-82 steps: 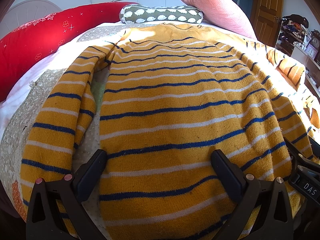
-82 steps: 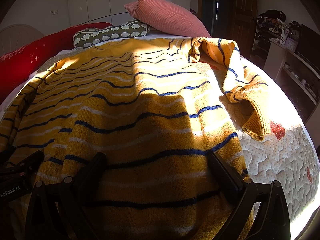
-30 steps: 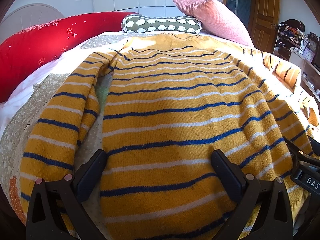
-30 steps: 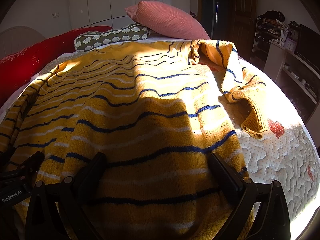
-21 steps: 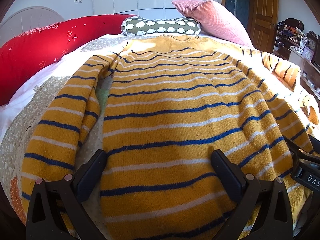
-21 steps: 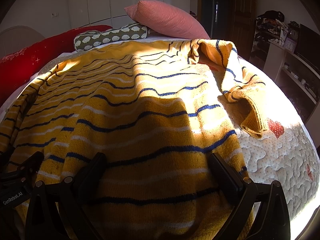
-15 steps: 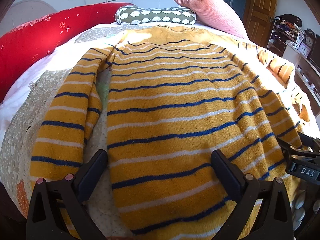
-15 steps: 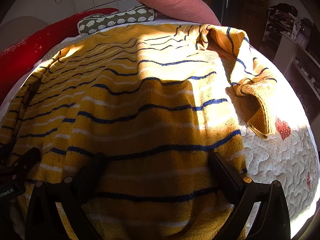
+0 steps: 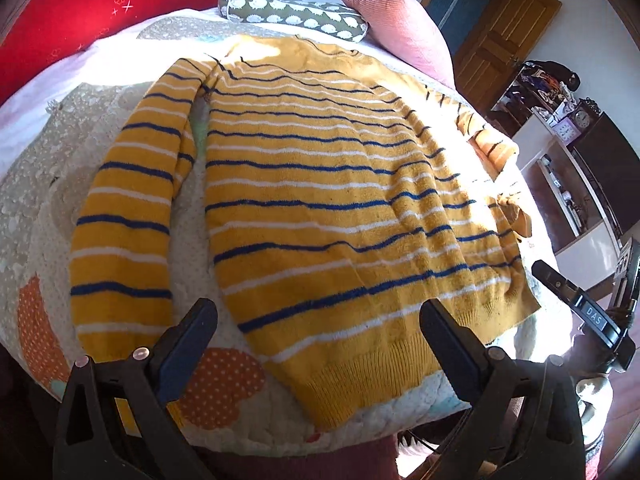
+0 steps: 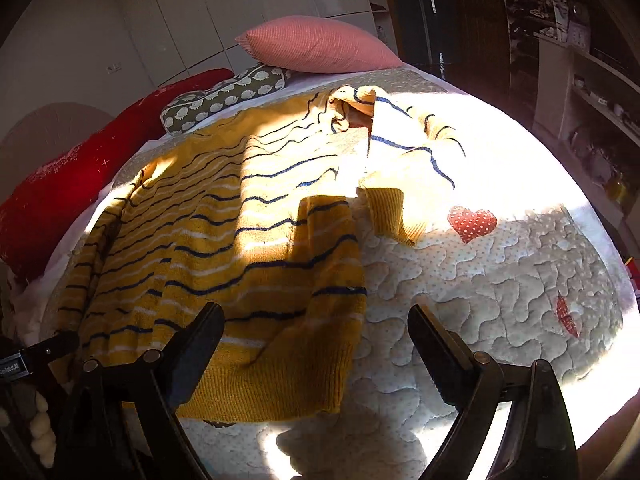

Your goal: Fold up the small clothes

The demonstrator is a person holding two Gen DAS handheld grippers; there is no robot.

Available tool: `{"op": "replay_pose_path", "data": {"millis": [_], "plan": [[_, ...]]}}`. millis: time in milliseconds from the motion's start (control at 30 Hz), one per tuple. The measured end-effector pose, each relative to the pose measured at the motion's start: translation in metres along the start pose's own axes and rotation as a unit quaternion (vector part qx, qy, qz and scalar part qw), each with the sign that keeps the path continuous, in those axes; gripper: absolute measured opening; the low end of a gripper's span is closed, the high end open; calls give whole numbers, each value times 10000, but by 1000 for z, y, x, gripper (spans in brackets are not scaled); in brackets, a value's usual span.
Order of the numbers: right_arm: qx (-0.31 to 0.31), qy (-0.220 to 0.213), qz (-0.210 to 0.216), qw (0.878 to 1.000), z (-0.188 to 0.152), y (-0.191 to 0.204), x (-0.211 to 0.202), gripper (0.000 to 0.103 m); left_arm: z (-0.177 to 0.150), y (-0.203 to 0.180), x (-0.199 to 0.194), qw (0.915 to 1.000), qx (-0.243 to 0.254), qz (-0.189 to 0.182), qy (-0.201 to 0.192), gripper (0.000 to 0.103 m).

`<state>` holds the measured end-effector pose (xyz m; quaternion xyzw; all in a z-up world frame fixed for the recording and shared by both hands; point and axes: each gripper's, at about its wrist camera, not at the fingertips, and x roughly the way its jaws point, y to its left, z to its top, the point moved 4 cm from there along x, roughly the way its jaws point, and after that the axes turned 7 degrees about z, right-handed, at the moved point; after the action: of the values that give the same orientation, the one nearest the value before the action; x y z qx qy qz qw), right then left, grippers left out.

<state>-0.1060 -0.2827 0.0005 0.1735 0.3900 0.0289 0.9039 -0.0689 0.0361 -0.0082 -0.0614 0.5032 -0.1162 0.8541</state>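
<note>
A yellow sweater point(image 9: 320, 200) with blue and white stripes lies flat, front down or up I cannot tell, on the quilted bed point(image 9: 36, 184). Its left sleeve point(image 9: 128, 208) runs straight beside the body. The right sleeve point(image 10: 404, 160) is crumpled, cuff point(image 10: 388, 212) bent toward the body. My left gripper point(image 9: 316, 320) hovers open over the ribbed hem point(image 9: 360, 376). My right gripper point(image 10: 316, 320) hangs above the sweater's lower right corner point(image 10: 304, 360); its jaws are closing, touching nothing. Each gripper shows at the other view's edge: the right gripper point(image 9: 592, 316), the left gripper point(image 10: 24, 360).
At the head of the bed lie a red bolster point(image 9: 60, 20), a green patterned cushion point(image 9: 296, 12) and a pink pillow point(image 9: 392, 24). A wooden door point(image 9: 496, 52) and a shelf with clocks point(image 9: 560, 128) stand to the right. Bare quilt point(image 10: 480, 300) stretches right of the sweater.
Both grippers have drawn back and up from the sweater toward the foot of the bed, so the hem shows. The right gripper swung right over the sweater's edge, jaws slightly narrower.
</note>
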Motion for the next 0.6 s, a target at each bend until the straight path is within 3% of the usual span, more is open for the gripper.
{"op": "replay_pose_path", "data": {"millis": [67,300,333,367,400,433,500,600], "plan": [[118,124,-30,9998,-5,-15,2,80,-7,-4,9,9999,67,19,102,101],[488,280,498,9972,0,-16,26,77,-4,-20,32,9991,305,113,284,99],[516,296,540,9968,0,-13,30,62,-3,-23,30,9988,376,136,289,86],[534,322,576,9964,0,-9,35,47,-2,-23,27,9980,471,334,266,57],[593,428,642,9953,-2,-7,39,21,-1,-21,24,9968,550,526,261,41],[711,531,722,9934,-4,-5,43,16,0,-16,20,9974,507,413,313,18],[893,510,928,9904,-4,-5,35,14,2,-4,13,9984,259,98,491,15],[1033,434,1209,9863,-8,-3,9,14,1,8,-4,9985,123,48,535,15]]}}
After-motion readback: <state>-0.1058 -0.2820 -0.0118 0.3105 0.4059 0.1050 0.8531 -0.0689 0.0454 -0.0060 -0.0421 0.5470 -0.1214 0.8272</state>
